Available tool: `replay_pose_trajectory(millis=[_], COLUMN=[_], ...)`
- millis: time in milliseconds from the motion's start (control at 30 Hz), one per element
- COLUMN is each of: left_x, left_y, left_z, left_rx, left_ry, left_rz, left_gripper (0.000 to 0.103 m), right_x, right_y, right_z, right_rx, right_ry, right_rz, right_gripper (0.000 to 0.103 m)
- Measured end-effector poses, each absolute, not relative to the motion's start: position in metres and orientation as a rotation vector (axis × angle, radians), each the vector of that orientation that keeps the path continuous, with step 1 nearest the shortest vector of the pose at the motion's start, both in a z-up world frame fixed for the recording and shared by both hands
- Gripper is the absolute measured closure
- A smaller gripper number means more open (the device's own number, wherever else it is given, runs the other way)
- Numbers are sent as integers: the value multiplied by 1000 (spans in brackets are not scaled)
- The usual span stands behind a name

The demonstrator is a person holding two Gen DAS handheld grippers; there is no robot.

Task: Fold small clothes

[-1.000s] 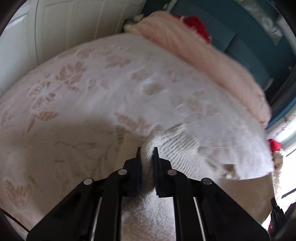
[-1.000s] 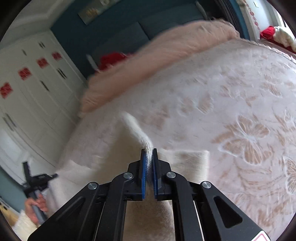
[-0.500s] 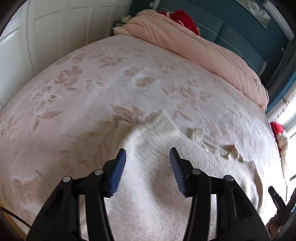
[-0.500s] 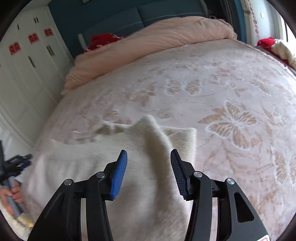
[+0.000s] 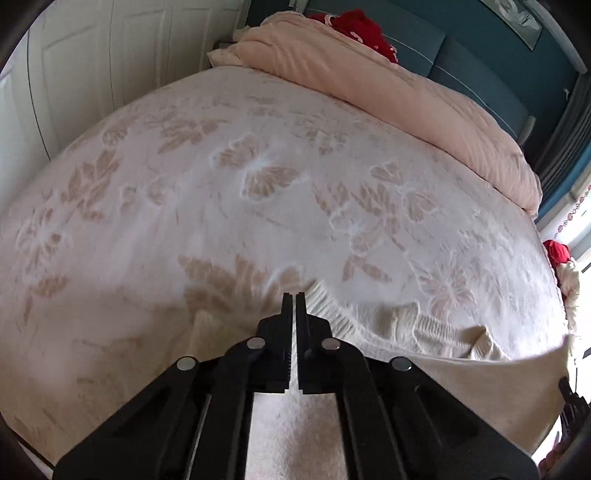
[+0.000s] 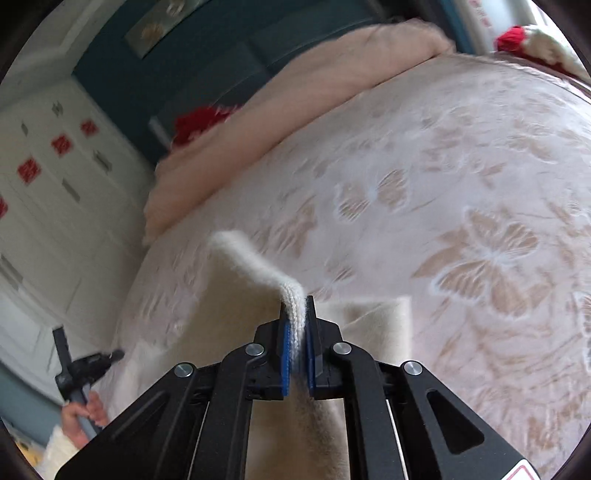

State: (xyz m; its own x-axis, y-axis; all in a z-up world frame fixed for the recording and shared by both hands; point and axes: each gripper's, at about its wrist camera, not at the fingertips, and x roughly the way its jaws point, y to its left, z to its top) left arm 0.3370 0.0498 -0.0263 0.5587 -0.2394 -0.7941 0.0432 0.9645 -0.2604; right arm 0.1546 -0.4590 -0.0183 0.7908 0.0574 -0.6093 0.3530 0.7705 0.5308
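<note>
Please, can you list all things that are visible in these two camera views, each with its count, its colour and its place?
knit garment: one, cream, lying at the near edge of the bed, a ribbed edge lifted up
bedspread: one, pale pink with tan butterflies and leaves, covering the bed
folded duvet: one, peach, along the far end of the bed
red cloth: one, red, behind the duvet by the headboard
headboard: one, dark teal, at the far end
wardrobe doors: white with red stickers, beside the bed
left gripper: one, black, closing; I cannot tell whether it pinches fabric
right gripper: one, black with blue pads, closing on the garment's ribbed edge
hand: one, holding the left gripper's handle
</note>
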Motion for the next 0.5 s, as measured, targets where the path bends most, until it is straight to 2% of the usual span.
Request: replay_pose_trajectory(millis=[33,100,133,200,233,300,333,367,433,500], left_x=[345,357,356,338,331,306,298,289,284,284], left_y=[45,36,37,49,53,66,70,73,72,65], left_z=[-37,-63,-64,-44,-37,-18,-14,-11,-11,-19], left_rx=[-195,-122,-123,-185,-194,-211,-209,-203,-197,-185], left_ry=[1001,1099,1102,1032,1018,973,958,948,959,985], left_rz=[-160,-117,-117,-166,-178,-209,-205,-187,-196,-213], left_gripper=[102,102,102,100,94,73,54,43,36,37], right_x=[160,184,185,171,160,145,142,142,148,167], right_y=[-462,-462,-462,-458,-452,-440,-436,-429,-419,-408], right_z=[-31,-81,-90,-68,-48,-23,-16,-9,-10,-17], right_rx=[666,642,656,658,626,555,530,496,474,447], right_ry=[686,906,933,841,786,734,723,733,771,814], right_rz=[-191,-217,-217,-216,-229,-216,-203,-183,-138,-92], right_gripper=[95,95,95,88,87,78,76,72,70,70])
